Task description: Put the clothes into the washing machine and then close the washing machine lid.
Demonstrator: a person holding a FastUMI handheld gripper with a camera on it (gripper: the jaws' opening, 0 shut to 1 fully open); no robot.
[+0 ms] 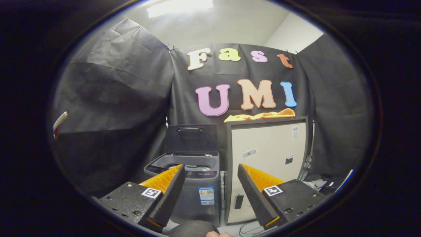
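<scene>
A small grey top-loading washing machine (194, 184) stands on the floor ahead of my fingers, its dark lid (191, 137) swung up against the booth wall and the drum open. To its right is a taller cream cabinet (268, 158). An orange garment (263, 115) lies crumpled on the cabinet's top, well beyond and above my fingers. My gripper (210, 171) is open and holds nothing; its two fingers stand wide apart, the left one in front of the washer's rim and the right one in front of the cabinet's face.
Black cloth walls close the booth on the left, back and right. Cables and small dark items lie on the floor (317, 184) to the right of the cabinet. A person's fingertip (215, 234) shows below the fingers.
</scene>
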